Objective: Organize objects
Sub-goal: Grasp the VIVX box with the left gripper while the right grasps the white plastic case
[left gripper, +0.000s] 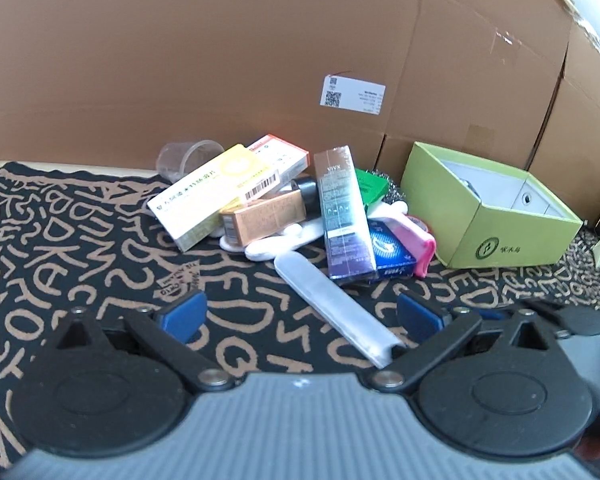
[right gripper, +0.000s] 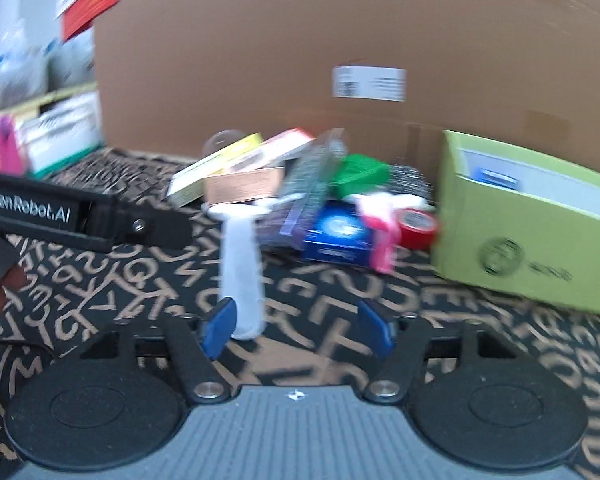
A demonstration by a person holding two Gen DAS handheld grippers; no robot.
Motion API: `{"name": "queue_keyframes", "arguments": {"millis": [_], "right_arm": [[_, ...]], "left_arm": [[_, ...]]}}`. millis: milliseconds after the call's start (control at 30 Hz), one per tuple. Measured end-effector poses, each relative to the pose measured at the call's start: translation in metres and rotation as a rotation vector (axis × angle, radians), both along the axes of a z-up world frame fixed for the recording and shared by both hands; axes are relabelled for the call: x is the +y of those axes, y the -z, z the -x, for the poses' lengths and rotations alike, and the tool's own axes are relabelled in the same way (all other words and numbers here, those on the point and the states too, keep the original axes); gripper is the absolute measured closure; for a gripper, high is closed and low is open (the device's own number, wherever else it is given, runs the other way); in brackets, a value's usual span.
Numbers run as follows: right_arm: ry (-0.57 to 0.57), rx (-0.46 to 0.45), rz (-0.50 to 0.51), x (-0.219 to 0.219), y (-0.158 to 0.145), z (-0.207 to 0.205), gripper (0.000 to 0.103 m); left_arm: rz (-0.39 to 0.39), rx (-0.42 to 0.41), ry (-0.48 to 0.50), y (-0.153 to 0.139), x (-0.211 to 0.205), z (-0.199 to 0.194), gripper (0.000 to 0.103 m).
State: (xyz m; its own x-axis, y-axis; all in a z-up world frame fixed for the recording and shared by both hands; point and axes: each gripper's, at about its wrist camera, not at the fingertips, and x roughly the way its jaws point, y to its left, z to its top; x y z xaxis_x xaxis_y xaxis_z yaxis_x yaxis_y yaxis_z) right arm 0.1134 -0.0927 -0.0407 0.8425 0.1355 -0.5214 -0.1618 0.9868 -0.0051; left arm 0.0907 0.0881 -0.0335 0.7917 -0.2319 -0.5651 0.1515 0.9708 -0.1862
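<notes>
A pile of small packages lies on the lettered mat: a yellow-white box [left gripper: 211, 196], a copper box [left gripper: 259, 216], a tall purple-brown box [left gripper: 342, 216], a blue box [left gripper: 392, 252] and a pink item [left gripper: 418, 244]. A translucent tube [left gripper: 332, 308] points out of the pile toward me. An open green box [left gripper: 492, 216] stands to the right. My left gripper [left gripper: 302, 316] is open, with the tube lying between its fingers, untouched. My right gripper [right gripper: 297, 330] is open too; the tube's end [right gripper: 241, 280] sits just beside its left pad [right gripper: 219, 330].
Large cardboard boxes [left gripper: 259, 60] wall off the back. A clear cup [left gripper: 187, 156] lies behind the pile and a red tape roll [right gripper: 416, 228] beside the green box [right gripper: 532, 236]. The left gripper's black body [right gripper: 79, 212] crosses the right wrist view. Shelf clutter [right gripper: 39, 120] is far left.
</notes>
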Motion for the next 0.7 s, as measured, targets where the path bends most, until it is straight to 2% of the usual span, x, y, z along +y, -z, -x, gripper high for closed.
{"name": "queue_keyframes", "arguments": {"millis": [67, 100, 133, 200, 300, 400, 467, 533, 600, 633, 700], "right_arm": [[-0.029, 0.021, 0.016, 0.009, 0.001, -0.014, 0.041], [-0.043, 0.035, 0.019, 0.013, 0.003, -0.022, 0.047], [-0.05, 0.049, 0.02, 0.015, 0.005, -0.028, 0.057], [-0.051, 0.065, 0.013, 0.017, 0.006, -0.033, 0.068], [-0.035, 0.069, 0.006, 0.018, 0.003, -0.026, 0.069], [-0.033, 0.059, 0.04, 0.02, 0.0, -0.009, 0.069], [-0.024, 0.058, 0.05, 0.02, -0.001, 0.003, 0.069], [-0.013, 0.063, 0.057, 0.019, 0.0, 0.017, 0.069], [0.009, 0.073, 0.043, 0.015, -0.001, 0.028, 0.071], [0.016, 0.081, 0.035, 0.013, -0.001, 0.034, 0.071], [0.021, 0.092, 0.02, 0.009, -0.001, 0.045, 0.071]], "left_arm": [[0.007, -0.005, 0.009, -0.002, 0.001, -0.006, 0.0], [0.006, -0.006, 0.007, -0.004, 0.001, -0.01, 0.0], [0.01, -0.013, 0.01, -0.005, 0.0, -0.013, 0.0], [0.022, -0.021, 0.025, -0.007, -0.002, -0.024, 0.0], [0.047, -0.009, 0.048, -0.005, -0.013, -0.05, 0.0], [0.043, 0.027, 0.072, 0.002, -0.031, -0.083, 0.0], [0.019, 0.044, 0.078, 0.009, -0.043, -0.103, 0.007], [0.0, 0.076, 0.071, 0.017, -0.05, -0.12, 0.02], [0.021, 0.128, 0.083, 0.025, -0.051, -0.131, 0.045], [0.039, 0.148, 0.098, 0.028, -0.049, -0.131, 0.065], [0.071, 0.176, 0.117, 0.028, -0.044, -0.122, 0.065]]}}
